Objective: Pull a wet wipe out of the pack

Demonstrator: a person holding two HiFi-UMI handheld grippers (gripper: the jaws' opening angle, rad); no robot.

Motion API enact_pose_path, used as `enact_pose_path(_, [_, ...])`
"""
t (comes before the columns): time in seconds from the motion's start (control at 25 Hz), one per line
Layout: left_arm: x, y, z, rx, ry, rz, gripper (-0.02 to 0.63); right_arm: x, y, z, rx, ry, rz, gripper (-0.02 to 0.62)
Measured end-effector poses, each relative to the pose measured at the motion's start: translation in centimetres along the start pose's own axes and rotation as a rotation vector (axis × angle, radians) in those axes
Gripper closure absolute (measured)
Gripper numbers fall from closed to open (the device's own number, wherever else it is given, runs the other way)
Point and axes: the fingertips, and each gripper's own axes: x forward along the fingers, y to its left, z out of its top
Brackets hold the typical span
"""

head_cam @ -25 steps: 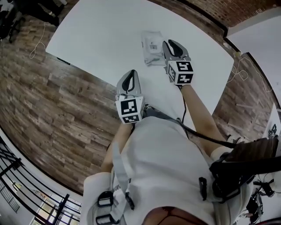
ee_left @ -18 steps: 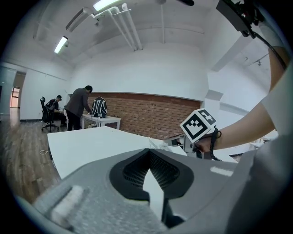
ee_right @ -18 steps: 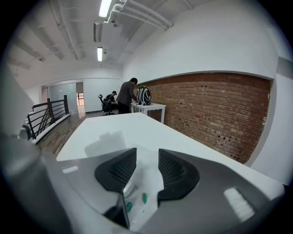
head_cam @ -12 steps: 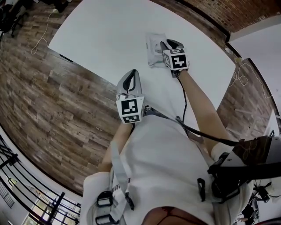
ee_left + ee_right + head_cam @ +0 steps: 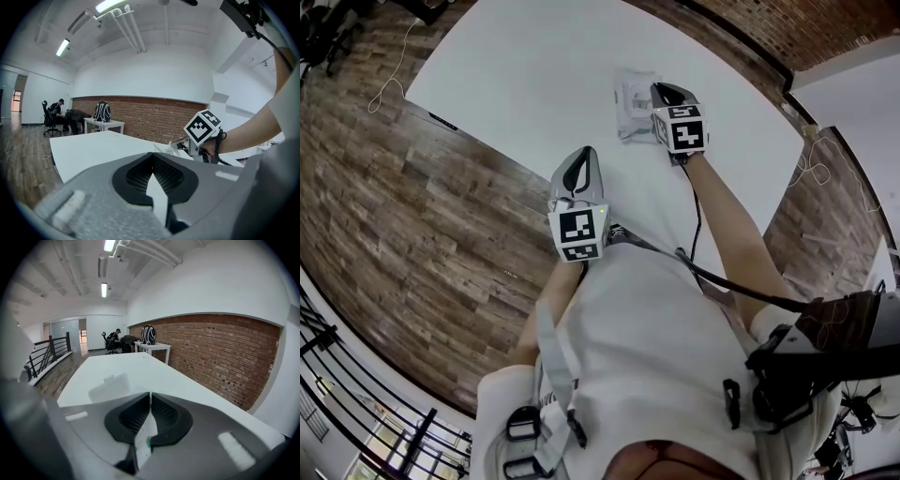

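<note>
The wet wipe pack point(image 5: 633, 94) lies flat on the white table point(image 5: 516, 84), pale with a small label. My right gripper point(image 5: 660, 91) tips down onto the pack's right edge. In the right gripper view its jaws are closing, nearly together, on a thin white sheet with a green mark point(image 5: 146, 434) from the pack's top. The pack's translucent flap point(image 5: 110, 386) stands just ahead and left. My left gripper point(image 5: 577, 164) hangs still near the table's front edge, well short of the pack, its jaws shut on nothing point(image 5: 152, 155).
A wooden floor point(image 5: 412, 244) surrounds the table. A brick wall point(image 5: 215, 352) runs along the far side. Further off are another white table with a backpack point(image 5: 148, 335) and people seated at desks point(image 5: 58, 115). A cable point(image 5: 694, 225) trails from the right gripper.
My right gripper has moved forward and dipped its tips onto the pack's right edge. Its jaws, apart before, have come together. The left gripper has stayed put.
</note>
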Motion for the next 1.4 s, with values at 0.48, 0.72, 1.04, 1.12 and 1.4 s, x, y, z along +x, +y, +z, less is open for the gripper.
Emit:
enact_pose_path(0.48, [-0.3,-0.6,0.2,0.004,-0.007,-0.014,0.606,-5.9,-1.7,5.4,-0.014,-0.204,-0.063,0.578])
enact_pose_path(0.72, [-0.4,-0.8,0.5,0.003,-0.011,-0.017,0.606,-9.9,-2.5,8.1,0.041,-0.322,-0.084,0.578])
enact_pose_path(1.04, [-0.2,-1.8,0.5,0.01,-0.014,-0.041,0.606,-17.0,-2.3,9.6,0.095,-0.452,-0.061,0.578])
enact_pose_path(1.12, [-0.2,-2.1,0.5,0.011,-0.013,-0.051,0.606,-18.6,-2.1,9.3,0.109,-0.468,-0.057,0.578])
enact_pose_path(1.4, [0.1,-3.6,0.4,0.012,-0.011,-0.079,0.606,-21.7,-0.4,5.2,0.171,-0.451,0.002,0.578])
